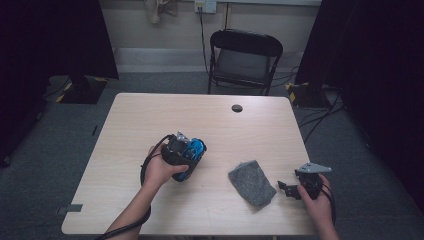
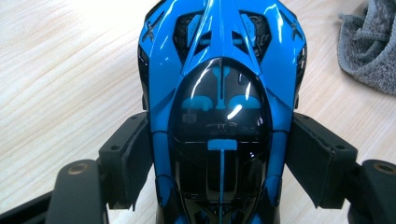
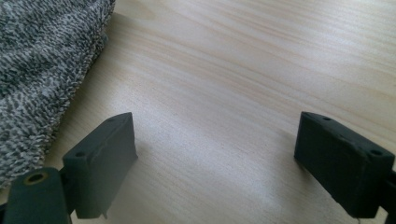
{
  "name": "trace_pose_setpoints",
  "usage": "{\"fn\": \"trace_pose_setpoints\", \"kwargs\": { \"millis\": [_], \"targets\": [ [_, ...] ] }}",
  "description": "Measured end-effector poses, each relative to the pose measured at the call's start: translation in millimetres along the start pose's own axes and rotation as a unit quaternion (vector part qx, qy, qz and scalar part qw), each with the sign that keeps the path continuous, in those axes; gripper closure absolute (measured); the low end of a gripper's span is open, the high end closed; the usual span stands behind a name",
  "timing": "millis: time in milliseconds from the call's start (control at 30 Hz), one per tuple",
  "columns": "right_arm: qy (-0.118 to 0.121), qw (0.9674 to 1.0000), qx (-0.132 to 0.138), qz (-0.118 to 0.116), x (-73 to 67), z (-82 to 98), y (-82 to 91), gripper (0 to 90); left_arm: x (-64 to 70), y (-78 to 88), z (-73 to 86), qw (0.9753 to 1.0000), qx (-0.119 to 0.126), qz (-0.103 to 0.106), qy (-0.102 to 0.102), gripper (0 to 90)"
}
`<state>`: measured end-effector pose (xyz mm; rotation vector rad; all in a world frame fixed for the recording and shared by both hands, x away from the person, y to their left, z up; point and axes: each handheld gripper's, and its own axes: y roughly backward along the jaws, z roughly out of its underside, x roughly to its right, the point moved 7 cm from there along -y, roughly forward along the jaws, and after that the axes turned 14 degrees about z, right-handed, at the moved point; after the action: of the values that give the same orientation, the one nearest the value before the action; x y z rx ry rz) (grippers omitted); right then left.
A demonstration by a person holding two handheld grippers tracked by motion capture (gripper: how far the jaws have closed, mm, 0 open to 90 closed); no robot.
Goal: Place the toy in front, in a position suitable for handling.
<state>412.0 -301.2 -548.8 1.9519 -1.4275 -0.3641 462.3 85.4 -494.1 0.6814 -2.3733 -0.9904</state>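
Blue toy car (image 2: 219, 93) clamped between left gripper (image 2: 219, 154) pads, right gripper (image 3: 219, 154) jaws spread wide over wooden table (image 3: 224, 70) beside grey cloth (image 3: 42, 60).

Left gripper (image 1: 192, 152) sits mid-table in the left hand (image 1: 162, 167), forearm coming in from the bottom edge, jaws clamped on something held between the pads (image 2: 130, 154). Right gripper (image 1: 286, 188) rests low near the table's right front edge in the right hand (image 1: 315, 197), jaws spread wide with nothing between them.
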Motion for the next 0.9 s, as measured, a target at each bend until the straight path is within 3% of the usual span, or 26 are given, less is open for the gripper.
{"fn": "trace_pose_setpoints", "kwargs": {
  "millis": [533,900],
  "targets": [
    [0.000,1.0000,0.000,0.001,0.0,0.1,0.0,12.1,-3.6,-17.7,-1.8,0.9999,0.013,0.003,-0.001,27.1],
    [0.000,1.0000,0.000,0.001,0.0,0.1,0.1,12.1,-4.5,-34.2,3.7,1.0000,0.005,0.007,0.000,27.0]
  ]
}}
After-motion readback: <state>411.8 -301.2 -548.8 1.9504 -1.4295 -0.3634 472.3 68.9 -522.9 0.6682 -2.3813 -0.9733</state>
